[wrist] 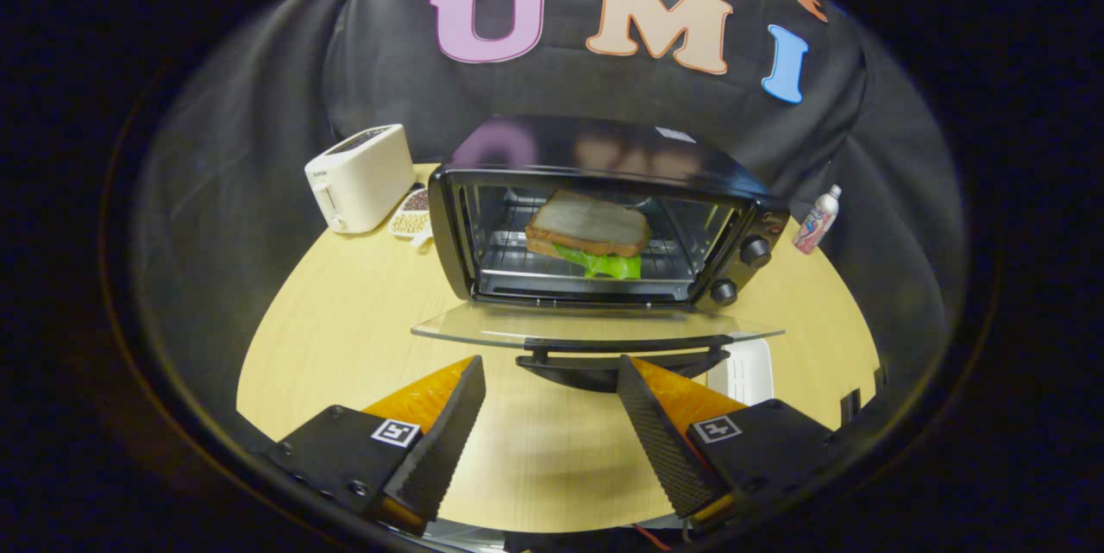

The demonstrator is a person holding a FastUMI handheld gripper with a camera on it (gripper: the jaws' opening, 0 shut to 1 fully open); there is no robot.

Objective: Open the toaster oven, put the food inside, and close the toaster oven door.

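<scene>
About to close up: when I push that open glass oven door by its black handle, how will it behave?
The clear glass door lies flat, so it likely swings upward. Its black handle looks rigid; glass may be slippery. The open gripper sits just short of it; the small black toaster oven might slide.

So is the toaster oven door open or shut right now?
Open: the glass door lies folded down flat ahead of the open tongs, sandwich inside.

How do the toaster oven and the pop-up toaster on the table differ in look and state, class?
The toaster oven is black; the toaster is white. The toaster oven is larger and stands just beyond the open claw, while the toaster sits further back beside it. The toaster oven's glass door lies folded down with a sandwich inside; the toaster's slots look empty. Both stand upright on the wooden table.
</scene>
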